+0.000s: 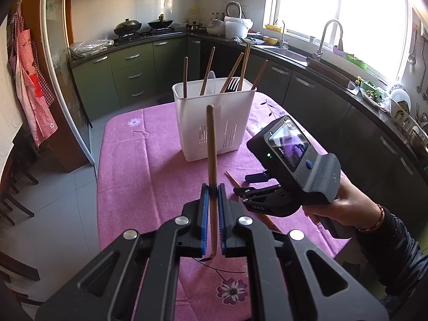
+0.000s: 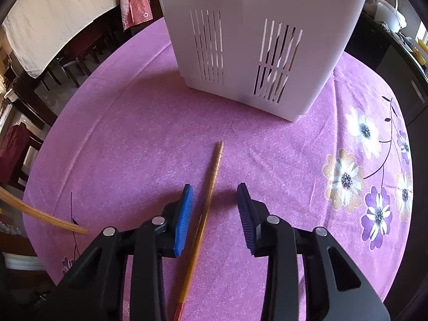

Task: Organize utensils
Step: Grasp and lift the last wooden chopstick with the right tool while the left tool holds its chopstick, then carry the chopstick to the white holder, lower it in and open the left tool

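Observation:
My left gripper (image 1: 213, 187) is shut on a wooden chopstick (image 1: 211, 147) that stands upright between its blue pads, above the table and in front of the white slotted utensil holder (image 1: 214, 123). The holder has several wooden utensils and a black spatula (image 1: 232, 85) in it. My right gripper (image 2: 215, 187) is open and low over the pink flowered tablecloth (image 2: 128, 133). A second chopstick (image 2: 211, 187) lies on the cloth between its fingers, untouched by the pads. The holder (image 2: 240, 40) stands just beyond it. The held chopstick's end (image 2: 40, 215) shows at the left.
The table stands in a kitchen with green cabinets (image 1: 128, 72), a stove with woks (image 1: 141, 26) and a sink (image 1: 289, 50) behind. A person's hand (image 1: 345, 206) holds the right gripper's body at the table's right. Dark chairs (image 2: 40, 75) stand past the table's left edge.

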Demonstrator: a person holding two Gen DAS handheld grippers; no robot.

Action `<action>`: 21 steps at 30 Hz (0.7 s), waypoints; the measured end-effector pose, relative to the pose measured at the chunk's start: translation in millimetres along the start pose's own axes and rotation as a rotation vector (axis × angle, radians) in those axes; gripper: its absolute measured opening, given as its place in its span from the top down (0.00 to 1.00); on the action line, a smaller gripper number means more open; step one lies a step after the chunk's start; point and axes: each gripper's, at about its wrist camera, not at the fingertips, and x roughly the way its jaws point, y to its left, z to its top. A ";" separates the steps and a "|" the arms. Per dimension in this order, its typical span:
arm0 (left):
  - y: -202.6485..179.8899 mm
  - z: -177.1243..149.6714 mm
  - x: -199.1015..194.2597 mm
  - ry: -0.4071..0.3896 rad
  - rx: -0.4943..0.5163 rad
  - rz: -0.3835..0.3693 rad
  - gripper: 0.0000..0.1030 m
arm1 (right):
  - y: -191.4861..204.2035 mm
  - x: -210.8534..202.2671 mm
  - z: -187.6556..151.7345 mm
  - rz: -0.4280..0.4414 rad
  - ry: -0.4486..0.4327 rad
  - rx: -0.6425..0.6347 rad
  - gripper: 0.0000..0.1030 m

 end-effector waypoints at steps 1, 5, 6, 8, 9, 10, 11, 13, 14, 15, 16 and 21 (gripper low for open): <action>0.0 -0.6 -0.1 0.000 0.000 0.002 0.93 | 3.0 0.5 0.1 -0.019 0.000 -0.010 0.70; 0.5 -0.9 -0.6 -0.002 -0.003 0.003 0.93 | 13.1 1.4 -0.1 -0.015 0.001 -0.028 0.89; 0.6 -1.0 -0.5 -0.002 -0.003 0.003 0.93 | 13.6 2.4 1.4 -0.010 -0.002 -0.031 0.92; 0.5 -0.9 -0.5 -0.002 -0.002 0.005 0.93 | 15.9 3.4 4.3 -0.021 -0.014 -0.043 0.93; 0.5 -0.9 -0.3 -0.002 -0.002 0.004 0.93 | 16.3 4.9 5.7 -0.020 -0.016 -0.043 0.93; 0.7 -1.0 -0.4 -0.001 -0.001 0.005 0.93 | 18.5 6.8 7.0 -0.014 -0.020 -0.041 0.94; 1.1 -1.2 -0.8 -0.001 -0.001 0.005 0.93 | 19.9 7.6 8.4 -0.002 -0.025 -0.037 0.94; 1.8 -1.6 -1.5 0.000 -0.002 0.006 0.93 | 17.9 2.0 10.0 0.006 -0.047 -0.024 0.94; 1.9 -1.7 -1.6 0.000 0.000 0.008 0.93 | 15.6 -5.1 11.0 0.016 -0.069 -0.014 0.94; 2.1 -1.7 -1.7 0.000 -0.001 0.009 0.93 | 13.6 -13.1 11.2 0.020 -0.091 -0.006 0.94; 1.9 -1.5 -2.0 0.001 -0.001 0.010 0.93 | 11.8 -21.6 11.5 0.024 -0.112 -0.001 0.94; 2.9 -1.8 -2.5 0.001 -0.003 0.015 0.93 | 0.9 -80.3 5.8 0.037 -0.261 0.031 0.94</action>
